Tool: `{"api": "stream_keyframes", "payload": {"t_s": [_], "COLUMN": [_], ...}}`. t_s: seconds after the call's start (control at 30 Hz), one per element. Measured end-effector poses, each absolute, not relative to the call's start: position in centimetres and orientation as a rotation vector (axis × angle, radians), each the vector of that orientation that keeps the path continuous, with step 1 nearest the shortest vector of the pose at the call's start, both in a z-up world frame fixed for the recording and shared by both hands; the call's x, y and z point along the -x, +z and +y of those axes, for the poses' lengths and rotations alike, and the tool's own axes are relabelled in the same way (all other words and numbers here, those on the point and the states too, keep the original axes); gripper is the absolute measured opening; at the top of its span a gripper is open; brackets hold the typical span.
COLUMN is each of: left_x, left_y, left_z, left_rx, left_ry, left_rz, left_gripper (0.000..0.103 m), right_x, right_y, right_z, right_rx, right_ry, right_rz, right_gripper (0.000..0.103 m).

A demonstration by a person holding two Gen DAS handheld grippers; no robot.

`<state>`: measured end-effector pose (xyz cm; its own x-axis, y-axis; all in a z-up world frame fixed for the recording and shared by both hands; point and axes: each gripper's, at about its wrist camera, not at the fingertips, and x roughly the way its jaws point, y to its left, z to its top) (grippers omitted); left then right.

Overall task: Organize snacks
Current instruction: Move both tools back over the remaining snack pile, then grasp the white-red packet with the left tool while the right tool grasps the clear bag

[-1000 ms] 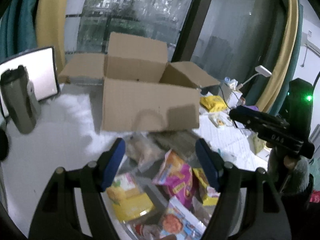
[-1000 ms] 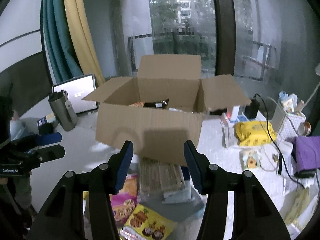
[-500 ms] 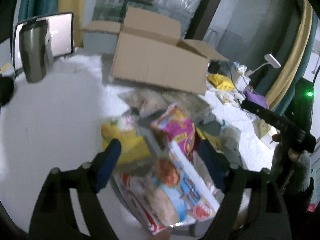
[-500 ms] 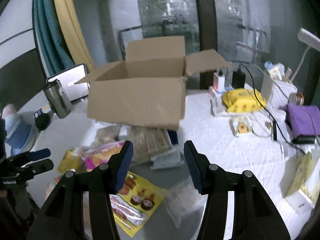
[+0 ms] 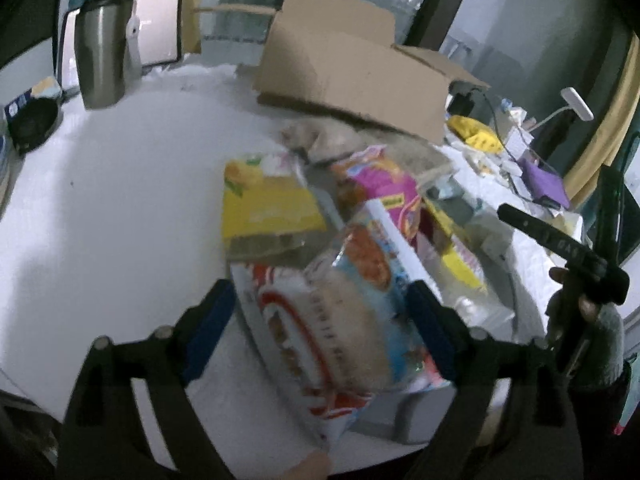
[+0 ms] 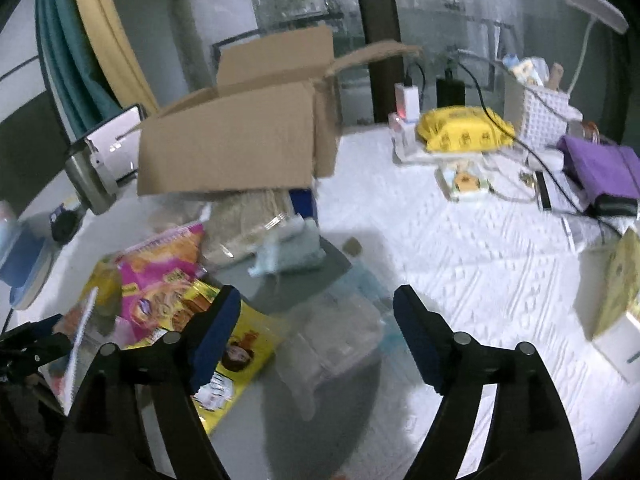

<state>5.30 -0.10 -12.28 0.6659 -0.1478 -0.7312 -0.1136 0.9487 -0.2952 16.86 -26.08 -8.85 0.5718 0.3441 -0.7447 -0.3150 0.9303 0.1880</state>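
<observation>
A heap of snack packs lies on the white table in front of an open cardboard box (image 5: 352, 76) (image 6: 240, 140). My left gripper (image 5: 320, 312) hangs low over a red, white and blue noodle pack (image 5: 352, 312); its jaws are opening, the pack lies between them and the pads do not press on it. Behind that pack lie a yellow pack (image 5: 268, 204) and a pink pack (image 5: 384, 188) (image 6: 164, 264). My right gripper (image 6: 316, 320) hovers over a clear plastic pack (image 6: 340, 340); its jaws are opening too and touch nothing. A yellow cookie pack (image 6: 236, 348) lies by its left finger.
A steel tumbler (image 5: 104, 52) and a tablet (image 5: 156, 28) stand at the back left. To the right lie a yellow bag (image 6: 464, 128), a white basket (image 6: 536, 116), a purple cloth (image 6: 600, 168), cables and a lamp (image 6: 592, 4). A hand holding the right gripper shows (image 5: 576, 300).
Both grippers have come down toward the snack heap, and both have spread their jaws wider. The box now sits farther back in both views. Nothing has been picked up.
</observation>
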Motion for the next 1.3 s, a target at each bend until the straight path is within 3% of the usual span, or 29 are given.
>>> {"api": "stream_keyframes", "payload": {"t_s": [0.27, 0.53, 0.57, 0.67, 0.87, 1.07, 1.1, 1.13, 1.3], "left_x": [-6.1, -6.0, -6.0, -5.9, -5.6, -5.8, -5.9, -6.0, -6.6], "left_y": [-14.0, -13.8, -13.8, -13.4, -12.7, -11.4, -11.3, -11.2, -9.8], "left_z": [-0.5, -1.1, -1.2, -1.6, -2.5, -2.3, -2.1, -2.0, -1.6], "left_rx": [0.391, 0.358, 0.357, 0.356, 0.326, 0.316, 0.317, 0.317, 0.293], "left_ry": [-0.062, -0.094, -0.109, -0.16, -0.199, -0.224, -0.224, -0.225, -0.221], "left_rz": [0.898, 0.886, 0.885, 0.88, 0.861, 0.821, 0.816, 0.814, 0.776], "left_gripper": [0.102, 0.101, 0.095, 0.077, 0.06, 0.059, 0.058, 0.058, 0.057], "right_x": [-17.3, -18.1, -18.1, -18.1, -17.9, -17.6, -17.6, -17.6, -18.0], "right_y": [-11.2, -12.5, -12.6, -12.6, -12.4, -11.8, -11.5, -11.3, -10.0], "right_z": [-27.1, -27.7, -27.7, -27.4, -26.5, -26.8, -26.9, -26.9, -26.9], "right_rx": [-0.042, -0.091, -0.097, -0.095, -0.056, -0.08, -0.082, -0.083, -0.077], "right_ry": [0.339, 0.333, 0.338, 0.366, 0.384, 0.4, 0.403, 0.406, 0.398], "right_rz": [0.915, 0.984, 0.988, 0.992, 0.98, 0.96, 0.954, 0.949, 0.928], "right_gripper": [0.088, 0.09, 0.09, 0.075, 0.066, 0.063, 0.052, 0.047, 0.046]}}
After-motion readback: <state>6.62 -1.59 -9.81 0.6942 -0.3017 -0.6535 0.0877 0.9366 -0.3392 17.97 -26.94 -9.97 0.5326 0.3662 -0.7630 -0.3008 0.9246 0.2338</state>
